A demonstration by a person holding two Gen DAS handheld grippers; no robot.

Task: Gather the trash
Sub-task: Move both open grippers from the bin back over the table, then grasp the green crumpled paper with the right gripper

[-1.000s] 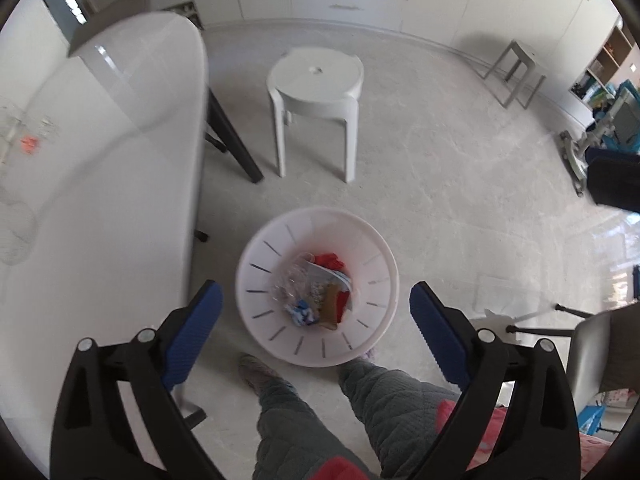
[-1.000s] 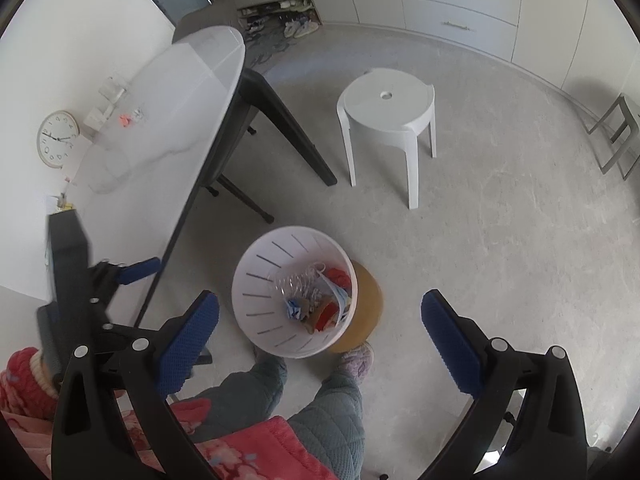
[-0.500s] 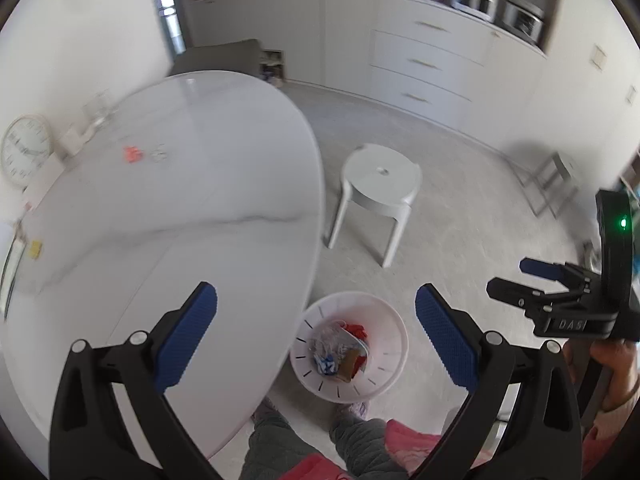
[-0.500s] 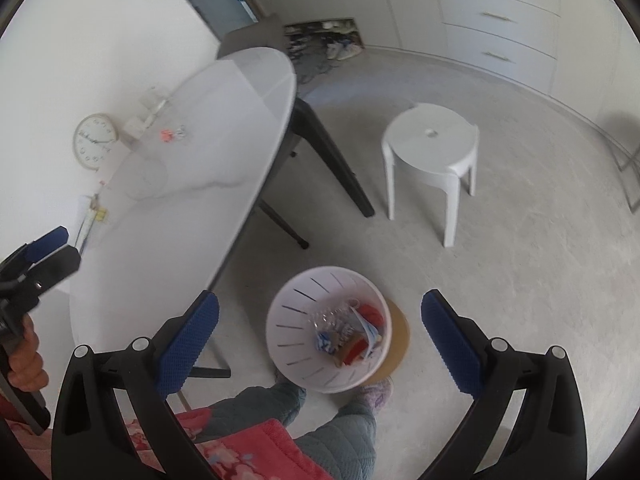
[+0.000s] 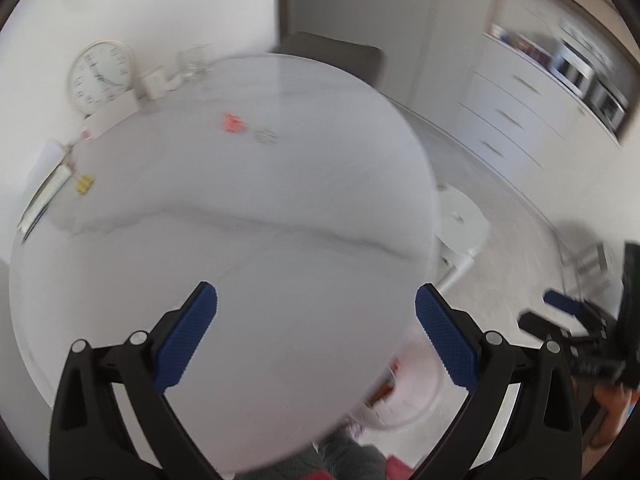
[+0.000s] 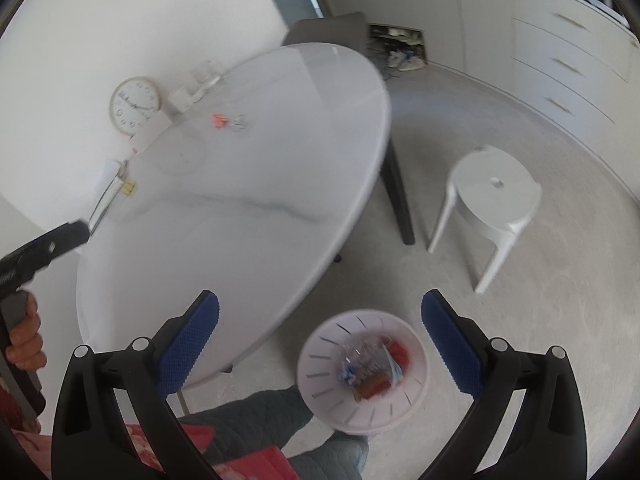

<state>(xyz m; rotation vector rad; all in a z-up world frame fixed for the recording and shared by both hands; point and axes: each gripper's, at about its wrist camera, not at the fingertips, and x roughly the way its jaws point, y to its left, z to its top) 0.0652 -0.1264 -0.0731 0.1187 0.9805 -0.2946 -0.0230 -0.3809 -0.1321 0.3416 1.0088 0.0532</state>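
A white slotted trash basket (image 6: 362, 368) stands on the floor by the table, holding several wrappers; part of it shows in the left wrist view (image 5: 404, 396). On the white oval table (image 5: 240, 240) lie a small red scrap (image 5: 232, 123) and a clear crumpled scrap (image 5: 266, 136) at the far side; both also show in the right wrist view, the red scrap (image 6: 218, 120) and the clear scrap (image 6: 239, 122). My left gripper (image 5: 316, 336) is open and empty above the table's near part. My right gripper (image 6: 320, 340) is open and empty above the basket and table edge.
A white stool (image 6: 494, 200) stands on the floor right of the table. A clock (image 5: 102, 76), small boxes and glasses stand against the wall at the table's far edge. A yellow clip (image 5: 85, 185) and papers lie at the left edge. Drawers (image 6: 568, 64) line the far wall.
Both grippers have lifted and swung from over the basket toward the tabletop. The table now fills the left wrist view. Both stayed open and empty.
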